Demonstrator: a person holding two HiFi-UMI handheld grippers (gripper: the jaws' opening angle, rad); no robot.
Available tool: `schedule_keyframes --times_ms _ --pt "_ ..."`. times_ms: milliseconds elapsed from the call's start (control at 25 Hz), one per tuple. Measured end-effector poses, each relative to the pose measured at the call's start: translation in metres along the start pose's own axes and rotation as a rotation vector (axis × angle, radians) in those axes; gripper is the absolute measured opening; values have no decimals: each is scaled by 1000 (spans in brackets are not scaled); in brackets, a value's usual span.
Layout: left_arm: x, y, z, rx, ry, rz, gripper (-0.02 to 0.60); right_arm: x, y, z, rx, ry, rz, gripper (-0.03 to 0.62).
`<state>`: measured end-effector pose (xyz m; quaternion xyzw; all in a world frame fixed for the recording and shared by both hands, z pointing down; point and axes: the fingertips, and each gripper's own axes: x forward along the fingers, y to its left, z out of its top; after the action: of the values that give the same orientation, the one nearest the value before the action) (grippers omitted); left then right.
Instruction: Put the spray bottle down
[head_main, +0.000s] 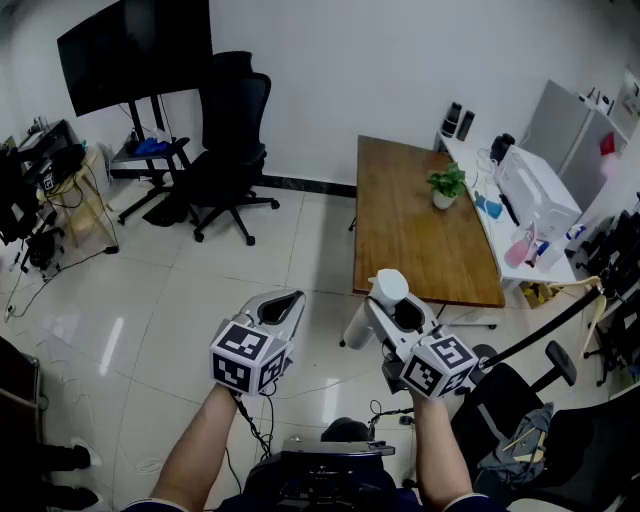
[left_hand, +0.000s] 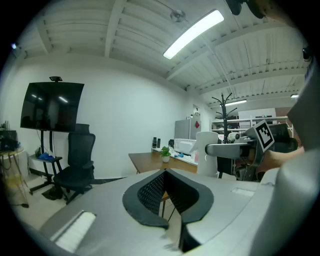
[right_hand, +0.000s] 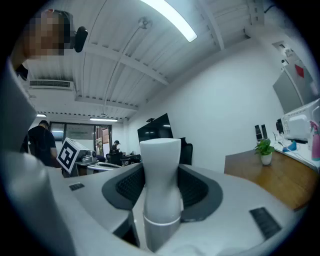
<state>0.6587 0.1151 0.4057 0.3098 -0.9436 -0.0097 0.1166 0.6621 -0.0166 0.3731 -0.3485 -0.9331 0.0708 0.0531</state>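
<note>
Pale office floor tiles lie below, with a wooden table (head_main: 410, 225) just ahead. The right tongs (head_main: 392, 302) clamp a white spray bottle (right_hand: 161, 165) at its narrow waist, off the table. It looks light, rigid and smooth, perhaps slippery; the waist suits gripping. The left tongs (head_main: 287, 304) are closed and empty.

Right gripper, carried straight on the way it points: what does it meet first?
Probably the black office chair by the far wall. The right gripper, shut on the spray bottle, aims there, with the wooden table off to its right. Depth is unclear.
</note>
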Motion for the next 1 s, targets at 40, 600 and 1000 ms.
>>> schedule_keyframes --times_ms 40,600,1000 --pt "1 5 -1 -2 1 2 9 5 -1 -2 2 2 0 215" --pt "94 125 12 0 1 56 9 163 -70 -2 27 0 75 213" --pt "197 233 67 -2 3 93 9 297 -151 47 48 -47 119 213"
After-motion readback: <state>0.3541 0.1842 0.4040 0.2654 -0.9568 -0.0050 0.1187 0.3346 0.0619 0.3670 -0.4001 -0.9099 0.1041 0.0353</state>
